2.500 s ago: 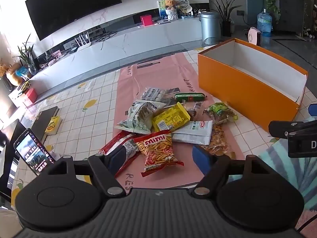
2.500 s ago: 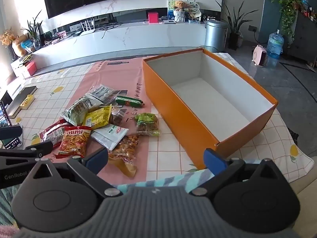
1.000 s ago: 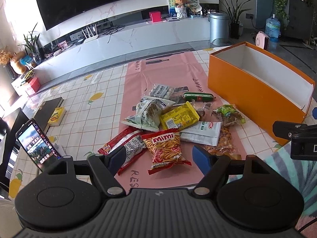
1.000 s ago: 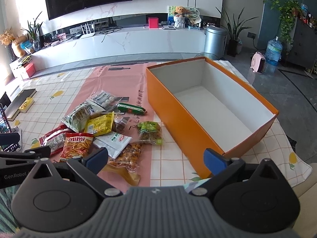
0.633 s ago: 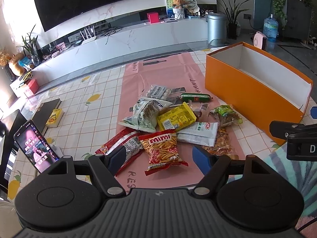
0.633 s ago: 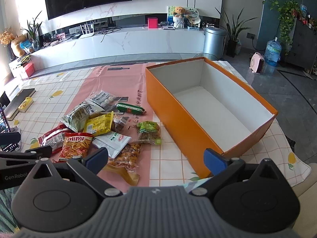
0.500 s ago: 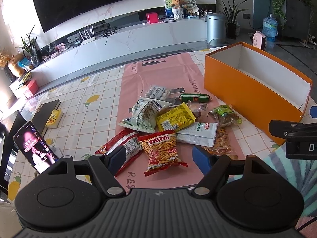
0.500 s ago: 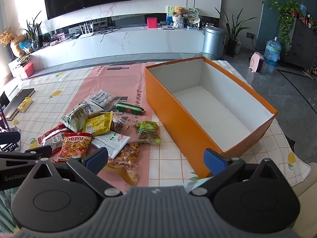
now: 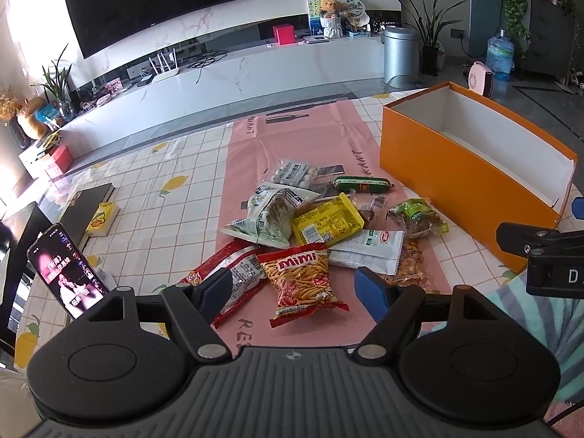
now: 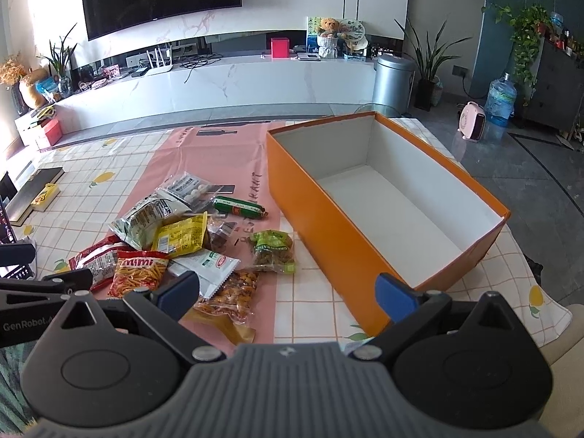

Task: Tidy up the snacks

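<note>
On the checked tablecloth [image 9: 153, 219], snacks [image 9: 314, 226] beside an orange box [image 10: 328, 226]; both grippers' fingers apart.

Counting it up: one orange box [image 10: 328, 219] on the right side, empty inside; ten snack packs [image 9: 297, 281] piled mid-frame, including one green sausage [image 9: 363, 184]; one phone [image 9: 65, 270] at lower left; two grippers, left [image 9: 295, 288], right [image 10: 286, 292]

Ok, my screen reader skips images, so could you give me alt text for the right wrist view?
An open hand-held gripper hovers empty above a table, between an empty orange box on the right and a pile of snack packets on a pink mat to the left.
</note>
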`<state>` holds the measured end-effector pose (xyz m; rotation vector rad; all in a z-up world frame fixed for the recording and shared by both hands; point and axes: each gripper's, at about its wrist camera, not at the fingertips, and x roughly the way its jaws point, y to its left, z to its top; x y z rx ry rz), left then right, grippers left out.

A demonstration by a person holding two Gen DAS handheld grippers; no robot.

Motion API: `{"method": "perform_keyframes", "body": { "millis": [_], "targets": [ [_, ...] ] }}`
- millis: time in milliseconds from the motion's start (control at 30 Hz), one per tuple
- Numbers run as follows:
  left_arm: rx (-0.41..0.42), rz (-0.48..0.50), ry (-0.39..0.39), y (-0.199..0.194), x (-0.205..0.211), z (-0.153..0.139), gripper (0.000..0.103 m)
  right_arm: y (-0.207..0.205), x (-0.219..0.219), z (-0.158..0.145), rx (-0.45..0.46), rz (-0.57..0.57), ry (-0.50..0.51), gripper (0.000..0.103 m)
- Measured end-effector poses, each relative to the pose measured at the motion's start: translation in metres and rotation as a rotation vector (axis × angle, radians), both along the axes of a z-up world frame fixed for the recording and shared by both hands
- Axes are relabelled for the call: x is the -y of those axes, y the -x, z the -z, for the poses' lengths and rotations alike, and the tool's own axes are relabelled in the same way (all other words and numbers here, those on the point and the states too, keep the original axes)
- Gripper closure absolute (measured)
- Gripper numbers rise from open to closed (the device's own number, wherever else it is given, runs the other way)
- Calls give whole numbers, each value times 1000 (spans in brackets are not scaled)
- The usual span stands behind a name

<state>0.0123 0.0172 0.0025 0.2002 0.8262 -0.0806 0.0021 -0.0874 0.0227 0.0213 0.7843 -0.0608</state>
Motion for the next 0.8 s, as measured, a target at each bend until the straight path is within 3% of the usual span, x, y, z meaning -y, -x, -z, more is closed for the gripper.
{"method": "perform_keyframes", "body": {
  "millis": [600,800],
  "targets": [
    [-15,8,24,-4,-6,3,20,-5,-4,6,0,-20,-17,5],
    [-53,22,82,-8,-17,10,31,-9,-3,19,-27,-48,-70,26]
  ]
}}
